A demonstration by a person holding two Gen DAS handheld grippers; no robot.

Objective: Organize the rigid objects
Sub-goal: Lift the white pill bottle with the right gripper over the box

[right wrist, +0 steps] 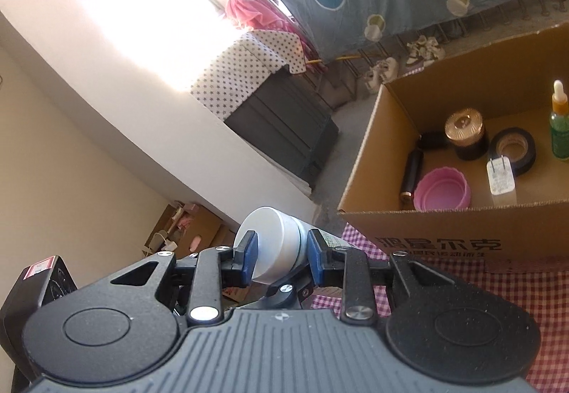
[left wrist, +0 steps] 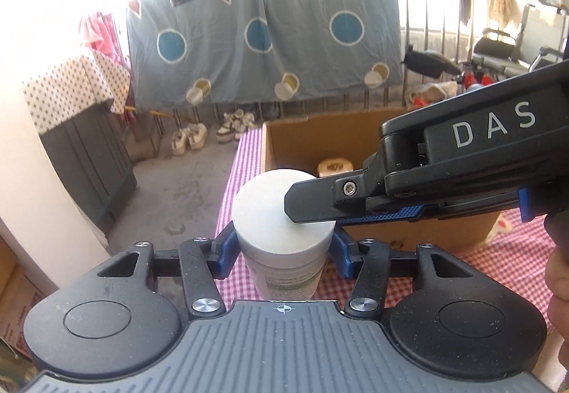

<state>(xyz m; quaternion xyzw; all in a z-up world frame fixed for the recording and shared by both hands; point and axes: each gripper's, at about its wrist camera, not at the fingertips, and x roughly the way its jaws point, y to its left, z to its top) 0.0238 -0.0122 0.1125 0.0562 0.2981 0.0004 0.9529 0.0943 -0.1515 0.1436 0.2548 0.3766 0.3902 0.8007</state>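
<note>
Both grippers hold one white bottle (left wrist: 284, 236) at once. The left gripper (left wrist: 282, 252) has its blue-padded fingers (left wrist: 225, 252) closed on the bottle's body just below the cap, one pad on each side. The right gripper (right wrist: 281, 252) comes in from the side and clamps the white cap (right wrist: 275, 243), its fingers (right wrist: 249, 256) pressing on opposite edges (in the left view its black upper finger lies across the cap's flat top). In the right view the bottle looks tilted, cap pointing up and to the left.

The bottle sits over the near edge of the counter (left wrist: 498, 272), which wears a red-and-white checked cloth, just in front of an open cardboard box (right wrist: 373, 158). Whether its base touches the cloth cannot be told. Inside the box lie a pink lid (right wrist: 442, 194), a white plug (right wrist: 501, 176), a roll of black tape (right wrist: 514, 149), a dark jar with a gold top (right wrist: 466, 135), a black tube (right wrist: 412, 176) and a green dropper bottle (right wrist: 559, 124).
</note>
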